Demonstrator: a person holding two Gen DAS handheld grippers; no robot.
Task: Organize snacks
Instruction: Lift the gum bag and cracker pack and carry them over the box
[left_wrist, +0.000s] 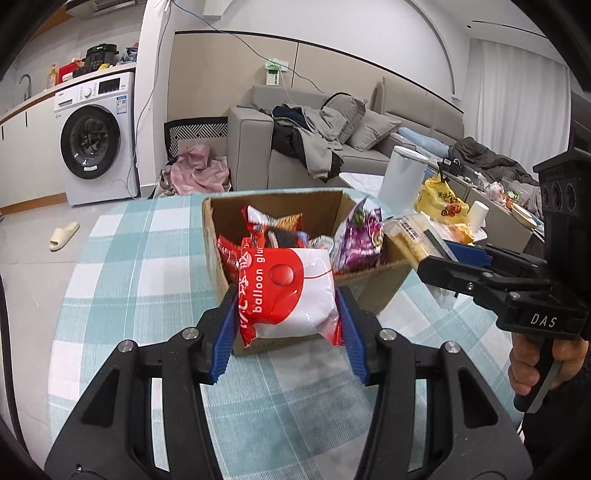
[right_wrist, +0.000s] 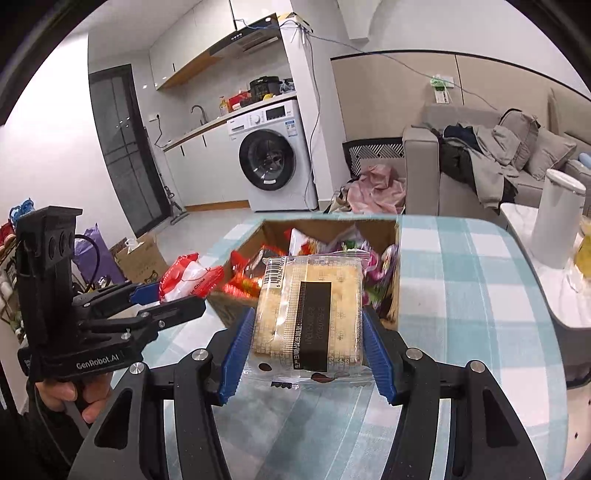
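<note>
An open cardboard box (left_wrist: 280, 206) (right_wrist: 376, 227) stands on the checked tablecloth and holds several snack bags. My left gripper (left_wrist: 288, 314) is shut on a red and white "balloon" snack bag (left_wrist: 291, 295), held just in front of the box's near wall. The bag also shows in the right wrist view (right_wrist: 188, 277). My right gripper (right_wrist: 306, 332) is shut on a clear pack of pale crackers with a black label (right_wrist: 314, 314), held at the box's near right side. The pack also shows in the left wrist view (left_wrist: 410, 236).
A white cylindrical bin (left_wrist: 402, 177) (right_wrist: 557, 221) and a yellow bag (left_wrist: 441, 199) stand on a low table to the right. A grey sofa (left_wrist: 295, 155) with clothes is behind. A washing machine (left_wrist: 96, 136) is at the back left. The round table's edge (left_wrist: 62, 295) curves at the left.
</note>
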